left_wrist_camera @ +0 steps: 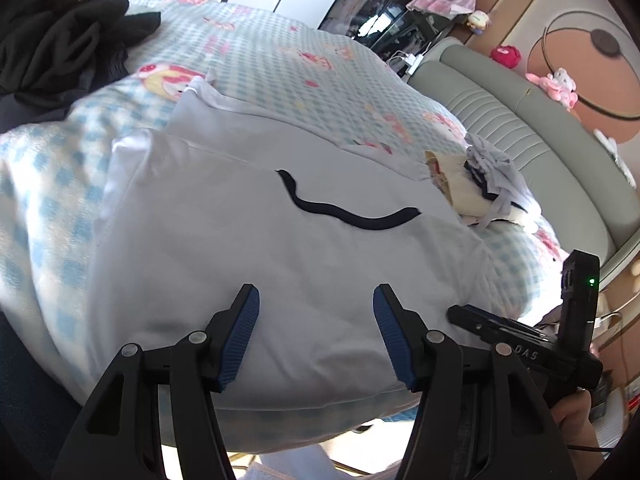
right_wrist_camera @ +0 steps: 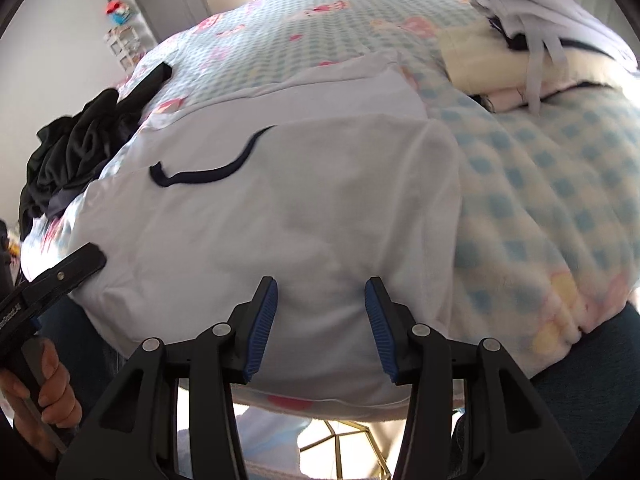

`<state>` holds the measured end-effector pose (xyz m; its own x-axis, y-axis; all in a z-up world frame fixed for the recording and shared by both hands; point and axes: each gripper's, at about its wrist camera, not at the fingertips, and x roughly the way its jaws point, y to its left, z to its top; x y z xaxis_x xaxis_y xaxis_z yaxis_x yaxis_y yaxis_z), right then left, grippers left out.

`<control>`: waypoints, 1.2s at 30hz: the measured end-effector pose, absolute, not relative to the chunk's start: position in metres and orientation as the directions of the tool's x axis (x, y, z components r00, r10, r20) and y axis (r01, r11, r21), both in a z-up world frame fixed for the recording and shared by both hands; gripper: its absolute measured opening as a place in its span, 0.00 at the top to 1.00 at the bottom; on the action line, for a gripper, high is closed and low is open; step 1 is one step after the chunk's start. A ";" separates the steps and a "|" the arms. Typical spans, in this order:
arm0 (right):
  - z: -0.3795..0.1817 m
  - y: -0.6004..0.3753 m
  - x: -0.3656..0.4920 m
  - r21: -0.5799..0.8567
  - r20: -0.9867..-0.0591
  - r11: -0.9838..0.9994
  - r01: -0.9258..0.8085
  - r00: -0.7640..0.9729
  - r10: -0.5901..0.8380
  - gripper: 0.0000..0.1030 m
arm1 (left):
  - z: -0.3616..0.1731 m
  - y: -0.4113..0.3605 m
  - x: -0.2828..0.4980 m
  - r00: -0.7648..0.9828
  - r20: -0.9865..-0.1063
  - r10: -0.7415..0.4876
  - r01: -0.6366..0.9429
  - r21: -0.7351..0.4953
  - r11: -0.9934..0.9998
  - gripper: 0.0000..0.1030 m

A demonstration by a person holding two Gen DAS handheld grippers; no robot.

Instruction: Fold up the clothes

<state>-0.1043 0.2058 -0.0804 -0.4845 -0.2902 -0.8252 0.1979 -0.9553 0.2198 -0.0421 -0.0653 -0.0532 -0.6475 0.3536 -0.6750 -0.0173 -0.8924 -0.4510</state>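
Left wrist view: left tool [left_wrist_camera: 316,300] hangs over the near edge of a white garment [left_wrist_camera: 248,248], jaws apart, nothing between the blue pads [left_wrist_camera: 240,336]; cloth lies below them, not pinched. Garment lies partly folded on the bed's blue-checked blanket [left_wrist_camera: 280,52], its dark-trimmed neckline [left_wrist_camera: 344,212] facing up. Dark clothes pile [left_wrist_camera: 60,40] at far left on the blanket. Small stack of folded light clothes [left_wrist_camera: 492,188] at the garment's right, near the green padded headboard [left_wrist_camera: 520,120]. Right tool's body shows at lower right, a hand [left_wrist_camera: 576,412] beneath it.

Right wrist view: right tool [right_wrist_camera: 320,292] also over the garment's [right_wrist_camera: 280,220] near edge, jaws parted, pads clear of the cloth. Neckline trim [right_wrist_camera: 208,168] left of centre. Dark pile [right_wrist_camera: 76,148] far left; folded stack [right_wrist_camera: 520,60] upper right on the blanket [right_wrist_camera: 540,200]. Left tool's tip at left edge, held by a hand [right_wrist_camera: 44,384].
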 end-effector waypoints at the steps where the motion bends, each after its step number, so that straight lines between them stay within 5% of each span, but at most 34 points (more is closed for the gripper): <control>1: -0.082 0.210 -0.103 0.227 -0.818 -0.954 0.196 -0.493 -0.295 0.57 | -0.054 -0.070 -0.041 -0.651 -0.673 0.351 -0.003 -0.461 -0.887 0.45; 5: -0.075 0.239 -0.099 0.254 -0.808 -0.958 0.130 -0.517 -0.284 0.65 | -0.052 -0.097 -0.034 -0.695 -0.653 0.301 0.094 -0.498 -0.862 0.47; 10: -0.058 0.269 -0.099 0.285 -0.789 -0.956 0.063 -0.552 -0.271 0.54 | -0.059 -0.118 -0.035 -0.681 -0.639 0.357 0.132 -0.587 -0.799 0.44; 17: -0.081 0.252 -0.102 0.173 -0.851 -0.981 0.088 -0.488 -0.194 0.57 | -0.055 -0.117 -0.043 -0.658 -0.736 0.161 0.213 -0.387 -0.897 0.49; 22: -0.070 0.284 -0.102 0.191 -0.843 -0.982 -0.009 -0.515 -0.159 0.55 | -0.048 -0.123 -0.045 -0.655 -0.726 0.210 0.201 -0.436 -0.877 0.47; 28: -0.052 0.269 -0.096 0.228 -0.797 -0.971 0.067 -0.560 -0.226 0.54 | -0.024 -0.095 -0.068 -0.655 -0.715 0.243 0.004 -0.325 -0.946 0.42; 36: -0.084 0.253 -0.108 0.134 -0.864 -0.990 0.051 -0.484 -0.142 0.52 | -0.056 -0.157 -0.098 -0.571 -0.817 0.084 0.252 -0.272 -0.929 0.44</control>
